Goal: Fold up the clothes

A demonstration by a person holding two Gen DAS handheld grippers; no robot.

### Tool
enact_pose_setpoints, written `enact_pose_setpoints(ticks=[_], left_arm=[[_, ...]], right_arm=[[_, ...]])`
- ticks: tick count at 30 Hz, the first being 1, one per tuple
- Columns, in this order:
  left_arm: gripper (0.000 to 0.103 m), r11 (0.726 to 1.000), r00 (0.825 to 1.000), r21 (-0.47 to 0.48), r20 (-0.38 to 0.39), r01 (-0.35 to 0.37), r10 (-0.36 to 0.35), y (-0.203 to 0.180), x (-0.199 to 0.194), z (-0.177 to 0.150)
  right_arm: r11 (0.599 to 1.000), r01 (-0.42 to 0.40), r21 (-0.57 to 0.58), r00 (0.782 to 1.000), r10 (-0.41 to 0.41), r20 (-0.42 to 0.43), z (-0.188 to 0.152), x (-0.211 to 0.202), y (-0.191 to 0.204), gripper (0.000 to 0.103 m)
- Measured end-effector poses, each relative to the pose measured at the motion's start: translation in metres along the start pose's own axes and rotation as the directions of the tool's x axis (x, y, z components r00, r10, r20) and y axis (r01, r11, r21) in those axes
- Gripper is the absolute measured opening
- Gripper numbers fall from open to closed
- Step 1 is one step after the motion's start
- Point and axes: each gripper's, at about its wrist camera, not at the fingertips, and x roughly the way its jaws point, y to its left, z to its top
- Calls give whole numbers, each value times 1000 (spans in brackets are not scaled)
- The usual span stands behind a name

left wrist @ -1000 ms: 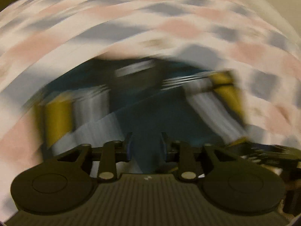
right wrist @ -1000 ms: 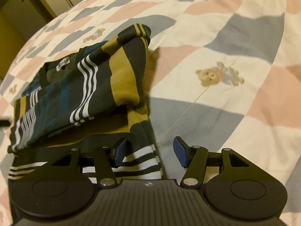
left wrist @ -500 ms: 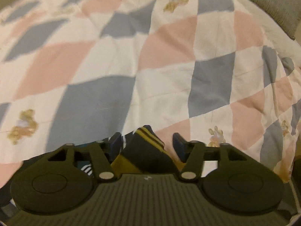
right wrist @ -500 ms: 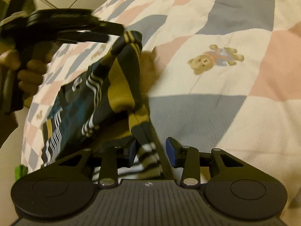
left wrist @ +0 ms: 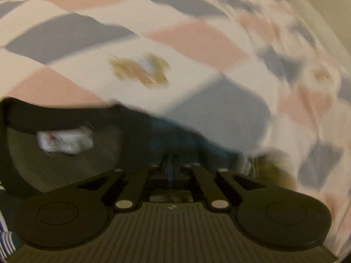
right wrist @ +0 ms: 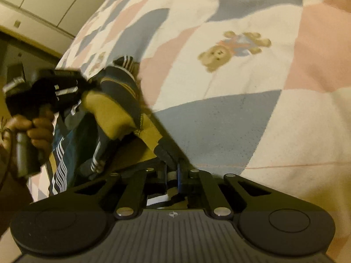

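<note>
The striped garment [right wrist: 114, 114], in dark, mustard, teal and white, lies bunched on the checked bedspread [right wrist: 241, 87]. My right gripper [right wrist: 173, 175] is shut on its striped edge, with white-and-dark fabric pinched between the pads. At the left of the right wrist view, a hand [right wrist: 37, 127] holds my left gripper [right wrist: 86, 86], which is shut on a raised fold of the garment. The left wrist view is blurred. There the left gripper [left wrist: 170, 166] has its pads together over dark teal cloth [left wrist: 175, 135], and a white label [left wrist: 65, 142] shows inside the neckline.
The bedspread [left wrist: 197, 39] has pink, grey and cream patches and teddy bear prints [right wrist: 232, 48], and spreads wide to the right. Pale cabinet doors [right wrist: 43, 0] and a dark gap lie beyond the bed's far left edge.
Both grippers went from open to shut on the garment. The left one swung down and across to the collar side. The cloth between them has lifted off the bed.
</note>
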Motion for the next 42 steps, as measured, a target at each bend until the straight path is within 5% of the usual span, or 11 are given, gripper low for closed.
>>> enact_pose_setpoints(ticks=[2, 5, 7, 12, 14, 17, 19, 24, 27, 31, 42], left_arm=[[0, 984, 993, -140, 65, 111, -102, 16, -19, 12], [8, 986, 986, -61, 68, 156, -152, 4, -40, 18], [42, 980, 980, 30, -3, 197, -197, -20, -36, 19], [61, 937, 973, 276, -145, 213, -179, -94, -7, 24], [55, 909, 973, 373, -195, 187, -121, -123, 14, 27], [10, 839, 946, 516, -323, 176, 1, -154, 44, 13], [5, 796, 956, 595, -282, 113, 76, -160, 47, -2], [4, 918, 981, 349, -102, 188, -163, -121, -10, 22], [4, 977, 981, 129, -117, 168, -153, -73, 11, 20], [6, 952, 953, -181, -135, 245, -271, -19, 35, 10], [13, 976, 981, 104, 4, 192, -193, -23, -59, 3]], right_arm=[[1000, -3, 27, 1000, 3, -4, 0, 0, -4, 3], [999, -16, 42, 1000, 16, -5, 0, -3, -5, 5], [1000, -11, 20, 1000, 11, -2, 0, -3, 0, 8], [1000, 14, -13, 1000, -14, 1, -9, 5, 12, 9], [1000, 12, -13, 1000, -12, 1, -9, 4, 10, 9], [1000, 8, -10, 1000, -8, -2, -11, -1, 5, 9], [1000, 6, -2, 1000, -6, -2, -11, -2, 3, 8], [1000, 13, 7, 1000, -13, 10, -11, -4, 0, 5], [1000, 1, 16, 1000, -1, 20, -12, -2, -3, 4], [999, 19, 27, 1000, -19, 3, -11, 5, -2, 3], [999, 14, 34, 999, -15, 32, -1, -16, 0, 16]])
